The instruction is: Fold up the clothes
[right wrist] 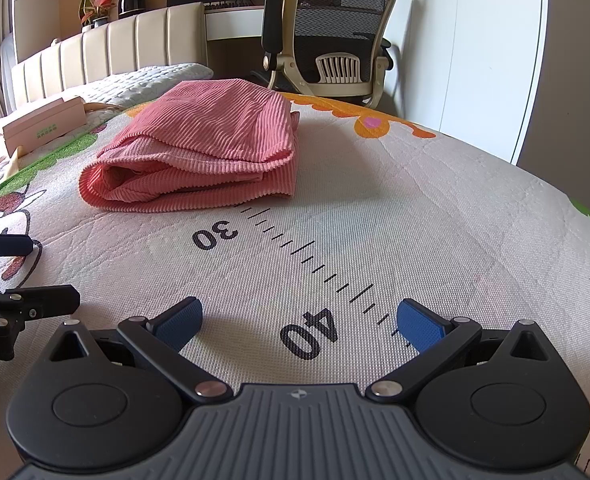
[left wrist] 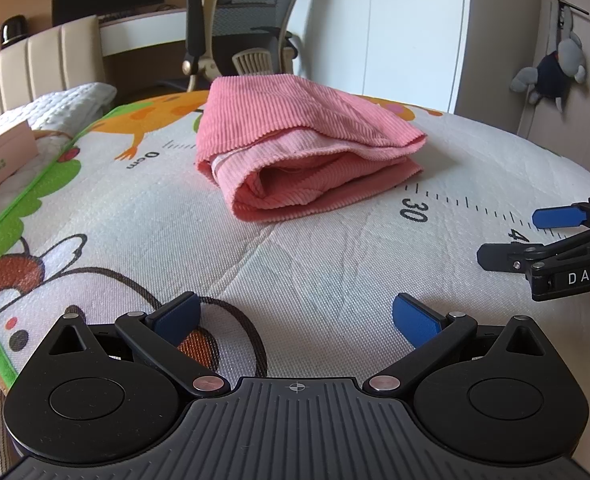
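Observation:
A pink ribbed garment (left wrist: 299, 148) lies folded in a thick bundle on the printed mat (left wrist: 335, 264), well ahead of both grippers. My left gripper (left wrist: 295, 316) hovers low over the mat, open, with nothing between its blue pads. In the left wrist view my right gripper (left wrist: 511, 236) shows at the right edge, also open. From the right wrist view the same pink garment (right wrist: 199, 152) lies ahead and to the left, and my right gripper (right wrist: 299, 320) stands open and empty over the "40" mark. The left gripper (right wrist: 27, 272) shows at the left edge of that view.
The mat (right wrist: 435, 220) covers a bed and carries a printed ruler and cartoon animals. A pink box (right wrist: 43, 124) and a white quilt (left wrist: 67, 100) lie toward the headboard (right wrist: 107, 48). An office chair (right wrist: 335, 36) and a desk stand beyond the bed.

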A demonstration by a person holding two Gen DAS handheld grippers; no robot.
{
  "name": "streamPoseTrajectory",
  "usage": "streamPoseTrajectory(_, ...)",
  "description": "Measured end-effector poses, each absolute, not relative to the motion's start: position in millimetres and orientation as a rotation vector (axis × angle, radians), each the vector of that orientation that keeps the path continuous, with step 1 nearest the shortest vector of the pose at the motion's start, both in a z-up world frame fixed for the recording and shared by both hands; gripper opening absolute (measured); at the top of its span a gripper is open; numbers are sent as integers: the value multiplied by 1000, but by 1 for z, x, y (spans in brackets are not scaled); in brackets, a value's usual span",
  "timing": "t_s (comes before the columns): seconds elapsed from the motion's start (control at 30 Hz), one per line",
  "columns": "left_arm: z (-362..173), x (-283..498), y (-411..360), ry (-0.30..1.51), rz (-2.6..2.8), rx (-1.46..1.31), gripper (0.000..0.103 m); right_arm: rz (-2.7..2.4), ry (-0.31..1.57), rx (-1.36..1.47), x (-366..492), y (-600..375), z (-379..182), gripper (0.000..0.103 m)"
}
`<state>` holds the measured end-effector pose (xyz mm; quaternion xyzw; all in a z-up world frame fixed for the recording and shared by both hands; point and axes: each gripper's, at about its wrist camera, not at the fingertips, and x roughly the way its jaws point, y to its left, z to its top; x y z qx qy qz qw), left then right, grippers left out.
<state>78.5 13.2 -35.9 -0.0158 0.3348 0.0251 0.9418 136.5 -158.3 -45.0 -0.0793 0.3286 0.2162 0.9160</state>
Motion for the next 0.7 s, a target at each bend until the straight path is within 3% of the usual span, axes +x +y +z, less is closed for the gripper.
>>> streamPoseTrajectory(0.7, -36, 79, 15, 681, 50, -47, 103, 446, 677, -167, 138, -157, -46, 103)
